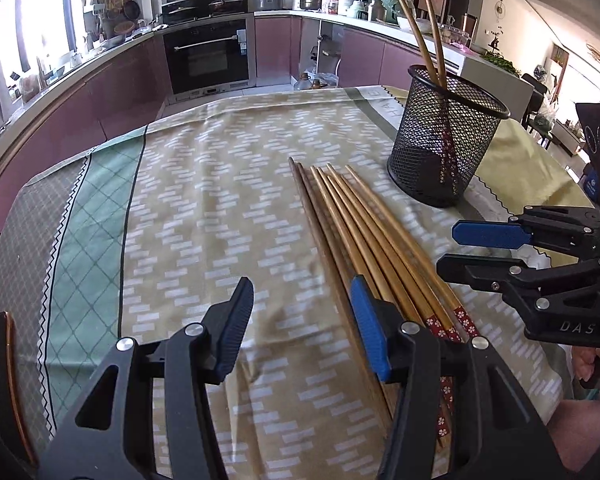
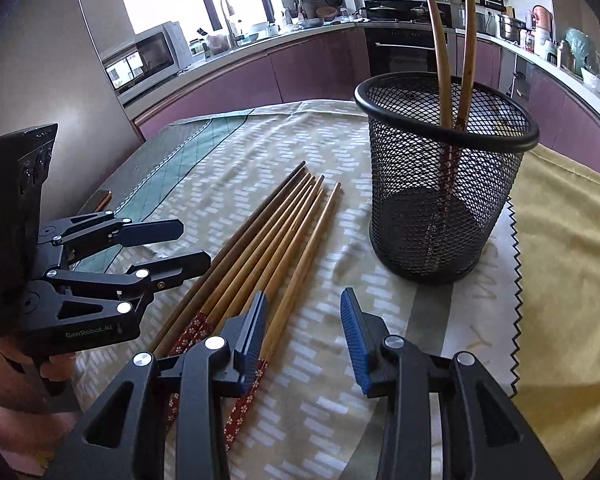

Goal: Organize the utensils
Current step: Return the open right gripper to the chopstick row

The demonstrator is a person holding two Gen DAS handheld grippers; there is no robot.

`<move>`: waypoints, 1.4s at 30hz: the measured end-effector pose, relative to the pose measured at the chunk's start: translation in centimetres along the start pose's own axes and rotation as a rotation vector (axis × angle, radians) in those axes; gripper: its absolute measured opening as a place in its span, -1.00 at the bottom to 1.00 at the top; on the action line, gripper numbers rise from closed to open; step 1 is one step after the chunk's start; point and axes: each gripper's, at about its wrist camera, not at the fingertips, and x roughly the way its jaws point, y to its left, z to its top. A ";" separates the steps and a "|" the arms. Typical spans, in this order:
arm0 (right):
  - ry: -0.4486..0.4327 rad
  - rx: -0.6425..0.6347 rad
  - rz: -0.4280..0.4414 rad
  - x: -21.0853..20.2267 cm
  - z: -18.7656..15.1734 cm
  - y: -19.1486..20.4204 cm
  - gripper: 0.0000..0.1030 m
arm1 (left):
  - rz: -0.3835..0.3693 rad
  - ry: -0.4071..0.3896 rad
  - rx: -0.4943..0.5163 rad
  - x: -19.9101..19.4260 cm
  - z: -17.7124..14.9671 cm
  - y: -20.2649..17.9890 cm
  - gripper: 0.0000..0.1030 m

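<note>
Several wooden chopsticks (image 1: pixel 364 236) (image 2: pixel 268 236) lie side by side on the patterned tablecloth (image 1: pixel 220 200), their red flowered handle ends towards me. To their right stands a black mesh cup (image 1: pixel 446 140) (image 2: pixel 444 176) with two chopsticks (image 1: pixel 420 28) (image 2: pixel 454 60) upright in it. My left gripper (image 1: pixel 302 324) (image 2: pixel 194 244) hovers open; its right finger is over the handle ends and only bare cloth lies between the jaws. My right gripper (image 2: pixel 305 336) (image 1: pixel 454 250) is open too, its left finger over the rightmost chopstick and nothing between its pads.
A yellow cloth (image 2: pixel 560 280) covers the table's right side beyond a zigzag hem. A brown-edged flat object (image 2: pixel 100 200) lies by the left table edge. Purple kitchen cabinets and an oven (image 1: pixel 208 56) run behind the table.
</note>
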 end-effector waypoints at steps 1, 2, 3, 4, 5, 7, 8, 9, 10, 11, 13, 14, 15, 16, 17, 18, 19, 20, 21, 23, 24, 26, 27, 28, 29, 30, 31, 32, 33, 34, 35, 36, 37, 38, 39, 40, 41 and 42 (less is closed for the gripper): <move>0.001 0.000 -0.001 0.1 -0.1 0.1 -0.29 | 0.003 0.002 0.002 0.1 0.0 -0.2 -0.02; 0.003 0.001 -0.001 0.1 -0.1 0.2 -0.29 | 0.003 0.004 0.005 0.1 0.1 -0.3 -0.02; 0.003 0.001 -0.003 0.1 -0.3 0.2 -0.29 | 0.004 0.006 0.007 0.2 0.1 -0.4 -0.02; 0.004 -0.001 -0.009 0.1 -0.4 0.2 -0.29 | 0.006 0.008 0.008 0.3 0.1 -0.4 -0.02; 0.006 -0.001 -0.013 0.1 -0.5 0.1 -0.29 | 0.008 0.010 0.007 0.5 0.1 -0.5 -0.03; 0.009 0.003 -0.012 0.2 -0.5 0.2 -0.29 | 0.005 0.012 0.001 0.6 0.2 -0.5 -0.03; 0.010 0.002 -0.016 0.3 -0.4 0.2 -0.29 | 0.005 0.012 0.000 0.6 0.1 -0.5 -0.03; 0.011 0.002 -0.019 0.3 -0.3 0.2 -0.29 | 0.007 0.013 -0.001 0.6 0.1 -0.5 -0.03; 0.013 0.002 -0.019 0.4 -0.3 0.3 -0.29 | 0.007 0.015 -0.001 0.7 0.1 -0.5 -0.03; 0.014 0.001 -0.021 0.4 -0.3 0.3 -0.29 | 0.007 0.017 -0.002 0.6 0.1 -0.4 -0.02; 0.017 -0.004 -0.032 0.6 -0.3 0.5 -0.29 | 0.009 0.020 -0.002 0.7 0.2 -0.4 -0.01; 0.017 -0.007 -0.037 0.7 -0.3 0.6 -0.29 | 0.010 0.021 -0.002 0.7 0.2 -0.4 -0.01; 0.017 -0.012 -0.042 0.8 -0.3 0.6 -0.29 | 0.016 0.024 -0.002 0.8 0.2 -0.4 -0.02; 0.017 -0.016 -0.047 0.8 -0.2 0.7 -0.29 | 0.019 0.026 -0.003 0.9 0.3 -0.4 0.01; 0.018 -0.018 -0.050 0.9 -0.2 0.8 -0.29 | 0.017 0.026 -0.006 0.9 0.4 -0.3 0.01; 0.018 -0.019 -0.054 1.0 -0.2 0.8 -0.30 | 0.015 0.027 -0.007 0.9 0.4 -0.3 0.01; 0.018 -0.021 -0.058 1.0 -0.2 0.8 -0.31 | 0.013 0.027 -0.008 1.0 0.5 -0.2 0.01; 0.019 -0.022 -0.060 1.1 -0.2 0.8 -0.32 | 0.013 0.027 -0.007 1.0 0.5 -0.2 0.01; 0.019 -0.022 -0.063 1.1 -0.2 0.8 -0.34 | 0.015 0.027 -0.005 1.0 0.4 -0.2 0.01; 0.021 -0.029 -0.075 1.1 -0.1 0.8 -0.40 | 0.020 0.028 0.003 1.0 0.5 -0.3 0.01; 0.022 -0.034 -0.082 1.1 -0.1 0.8 -0.45 | 0.022 0.029 0.005 1.1 0.5 -0.3 0.01; 0.025 -0.037 -0.089 1.1 -0.1 0.7 -0.50 | 0.027 0.031 0.008 1.1 0.5 -0.4 0.00; 0.027 -0.034 -0.088 1.1 -0.1 0.6 -0.52 | 0.027 0.031 0.011 1.1 0.5 -0.5 -0.01; 0.028 -0.030 -0.087 1.1 0.0 0.5 -0.53 | 0.026 0.032 0.014 1.1 0.4 -0.4 -0.02; 0.029 -0.029 -0.087 1.1 0.0 0.5 -0.53 | 0.027 0.034 0.017 1.1 0.5 -0.5 -0.02; 0.030 -0.031 -0.090 1.2 0.0 0.5 -0.53 | 0.030 0.036 0.020 1.2 0.6 -0.7 -0.02; 0.031 -0.036 -0.095 1.3 0.1 0.5 -0.53 | 0.031 0.041 0.026 1.3 0.7 -0.8 -0.03; 0.031 -0.038 -0.098 1.4 0.2 0.6 -0.53 | 0.034 0.045 0.029 1.6 0.8 -0.9 -0.03; 0.031 -0.036 -0.098 1.5 0.4 0.5 -0.53 | 0.035 0.051 0.032 1.9 0.9 -0.9 -0.04; 0.031 -0.035 -0.098 1.7 0.5 0.6 -0.53 | 0.035 0.057 0.032 2.2 1.1 -0.9 -0.07; 0.030 -0.032 -0.098 1.8 0.7 0.5 -0.53 | 0.036 0.055 0.032 2.4 1.2 -1.0 -0.09; 0.029 -0.031 -0.098 1.9 0.8 0.5 -0.53 | 0.036 0.054 0.035 2.5 1.4 -1.1 -0.11; 0.029 -0.032 -0.100 2.0 0.8 0.6 -0.53 | 0.033 0.054 0.037 2.6 1.5 -1.1 -0.18; 0.028 -0.033 -0.101 2.0 0.9 0.6 -0.53 | 0.030 0.056 0.035 2.7 1.7 -1.1 -0.24; 0.027 -0.035 -0.103 2.1 1.0 0.6 -0.54 | 0.027 0.058 0.033 2.8 1.8 -1.1 -0.28; 0.026 -0.035 -0.104 2.1 1.0 0.6 -0.55 | 0.025 0.058 0.033 2.9 2.0 -1.1 -0.35; 0.024 -0.032 -0.104 2.1 1.0 0.5 -0.58 | 0.024 0.058 0.032 3.0 2.1 -1.2 -0.40; 0.022 -0.028 -0.103 2.1 1.0 0.4 -0.59 | 0.023 0.059 0.029 3.1 2.2 -1.2 -0.43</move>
